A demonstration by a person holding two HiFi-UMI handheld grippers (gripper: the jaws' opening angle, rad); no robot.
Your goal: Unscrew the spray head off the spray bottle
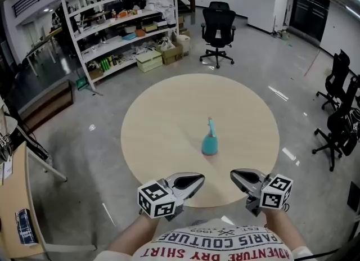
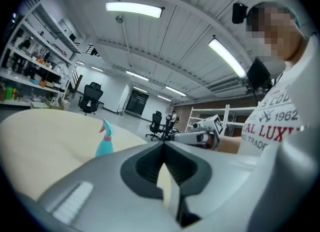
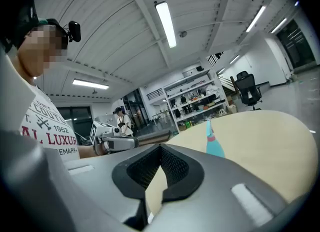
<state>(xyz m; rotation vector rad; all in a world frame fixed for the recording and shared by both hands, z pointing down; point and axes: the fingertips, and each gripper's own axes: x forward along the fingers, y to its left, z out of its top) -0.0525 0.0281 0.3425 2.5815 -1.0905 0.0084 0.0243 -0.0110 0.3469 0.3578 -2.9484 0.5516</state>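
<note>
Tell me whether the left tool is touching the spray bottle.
Apart. The head view shows bare table between the left tool and the spray bottle.

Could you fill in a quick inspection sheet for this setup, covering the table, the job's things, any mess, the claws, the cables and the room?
Surface: round table, pale wood colour, standing on a grey floor.
Job's things: teal spray bottle upright near the table's middle; spray head on it, not yet unscrewed.
Clutter: nothing seen on the table besides the bottle.
Grippers: left claw and right claw both shut and empty, held at the near edge, well apart from the bottle.
Cables: nothing seen on the table.
Surroundings: loaded shelving with boxes at its foot, and a black office chair beyond the table.
</note>
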